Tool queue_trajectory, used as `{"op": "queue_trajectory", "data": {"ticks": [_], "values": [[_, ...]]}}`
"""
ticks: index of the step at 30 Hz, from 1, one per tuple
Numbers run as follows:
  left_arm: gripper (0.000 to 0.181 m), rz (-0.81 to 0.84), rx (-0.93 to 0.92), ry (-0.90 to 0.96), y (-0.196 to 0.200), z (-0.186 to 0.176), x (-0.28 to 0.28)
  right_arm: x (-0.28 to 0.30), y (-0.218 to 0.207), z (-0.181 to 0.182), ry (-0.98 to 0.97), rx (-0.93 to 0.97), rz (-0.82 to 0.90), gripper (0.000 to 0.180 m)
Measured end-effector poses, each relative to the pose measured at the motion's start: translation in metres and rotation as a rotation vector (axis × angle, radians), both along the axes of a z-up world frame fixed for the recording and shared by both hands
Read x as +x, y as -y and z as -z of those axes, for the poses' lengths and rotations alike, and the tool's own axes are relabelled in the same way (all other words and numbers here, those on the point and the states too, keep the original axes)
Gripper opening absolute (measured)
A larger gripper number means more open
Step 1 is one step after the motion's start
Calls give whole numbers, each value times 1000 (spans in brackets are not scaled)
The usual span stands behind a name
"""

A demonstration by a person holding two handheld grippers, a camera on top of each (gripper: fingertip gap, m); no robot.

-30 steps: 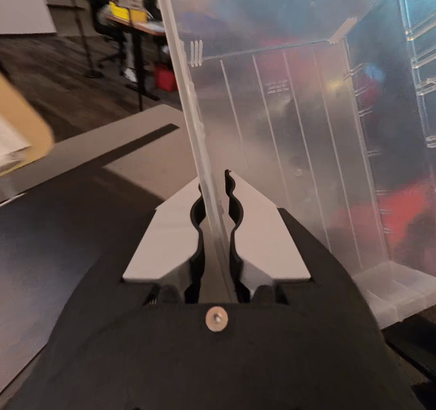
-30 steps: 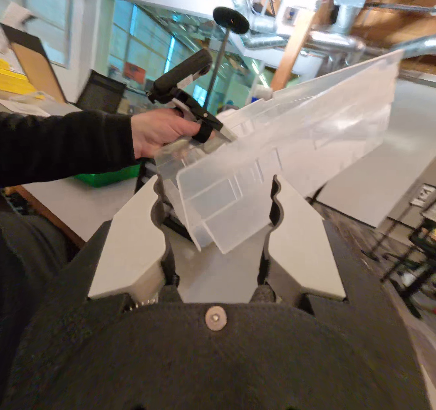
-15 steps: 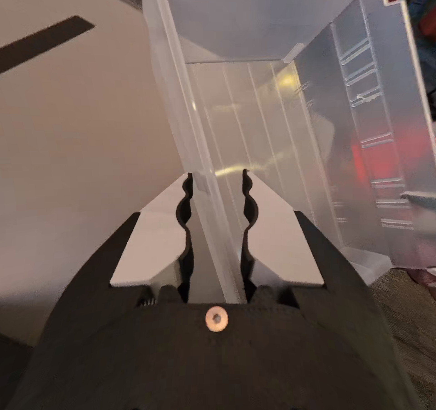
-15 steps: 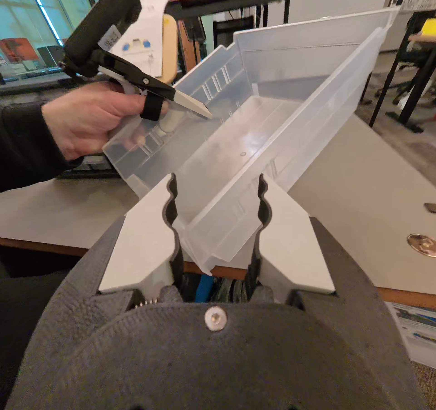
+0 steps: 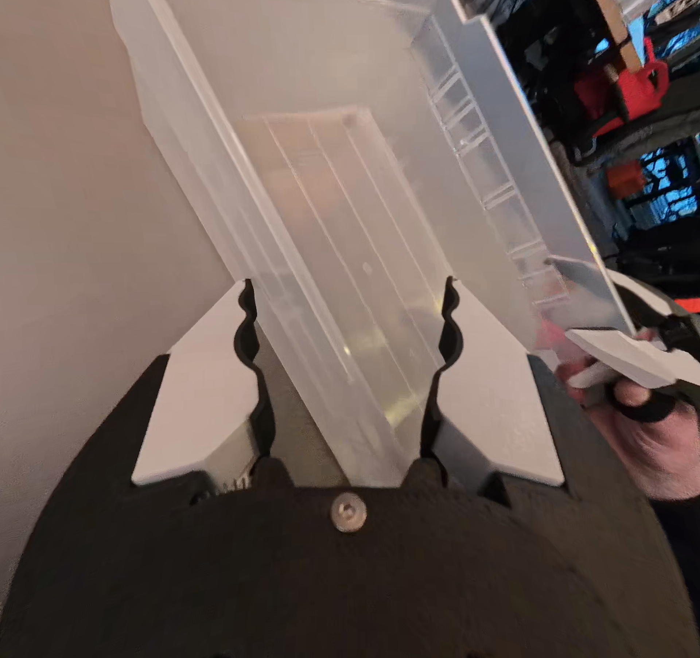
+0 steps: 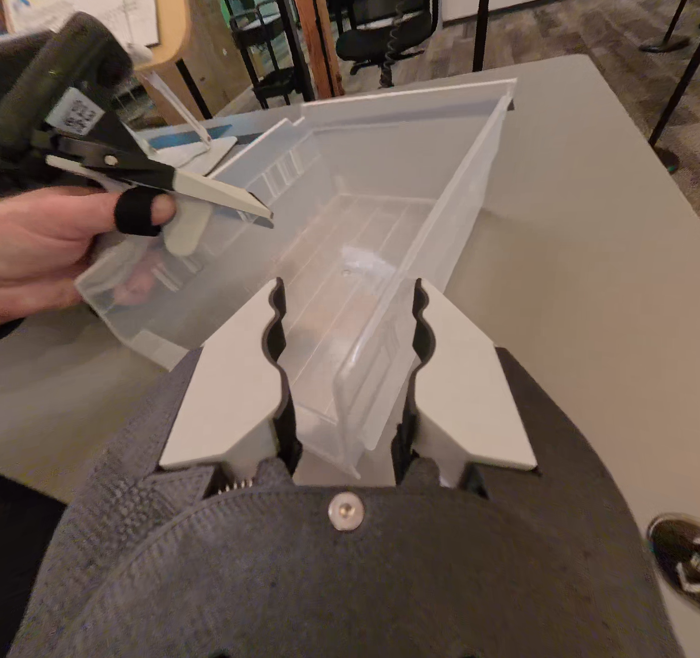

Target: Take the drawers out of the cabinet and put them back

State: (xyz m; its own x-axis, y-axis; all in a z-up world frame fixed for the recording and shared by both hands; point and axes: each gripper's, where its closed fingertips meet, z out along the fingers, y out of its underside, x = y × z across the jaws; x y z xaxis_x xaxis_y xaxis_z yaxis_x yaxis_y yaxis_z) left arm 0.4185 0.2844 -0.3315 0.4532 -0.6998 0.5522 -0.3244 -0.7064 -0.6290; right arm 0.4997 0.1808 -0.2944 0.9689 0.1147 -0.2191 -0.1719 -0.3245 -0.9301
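A clear plastic drawer (image 6: 382, 200) sits over the grey counter (image 6: 568, 261), open side up, with a gripper at each long wall. Whether its base rests flat on the counter or is lifted at the near end cannot be told.

The right gripper (image 6: 346, 287) has its fingers (image 6: 462, 382) apart, straddling the drawer's right wall; the wall runs between them without either pad clearly pressing it. The drawer's near corner is cut off behind the gripper body.

At the drawer's left wall, the left gripper (image 6: 261, 215) is held in a hand (image 6: 49, 238), one finger above the rim and one behind the frosted plastic, which blurs it. In its own view the left gripper (image 5: 346, 287) shows its fingers (image 5: 197, 397) spread wide, the wall slanting through the gap; contact is hard to make out.

Beyond the drawer's far end are a chair (image 6: 378, 30) and dark stand legs (image 6: 674, 90). The cabinet is out of frame in both views.
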Motion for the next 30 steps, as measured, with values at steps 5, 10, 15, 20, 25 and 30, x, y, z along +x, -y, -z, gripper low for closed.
{"op": "queue_trajectory", "data": {"ticks": [5, 10, 15, 20, 25, 30], "values": [[123, -17, 22, 2, -20, -4, 18, 34, -48, 14, -3, -52, -12, 59], [154, -3, 217, -6, -29, -22, 13, 52, -75, 0, 61, -56, 52, 72], [148, 118, 456, 129, 31, -101, -34, 40, -52, -94, 327, 195, 167, 76], [127, 65, 864, 138, 70, -184, -161, -88, -55, -144, 338, 279, -146, 90], [121, -272, 1168, -175, 22, -215, -338, -233, -79, -126, 298, 219, -484, 92], [130, -441, 837, -265, -23, -164, -454, -314, -106, -84, 207, 100, -658, 91]]}}
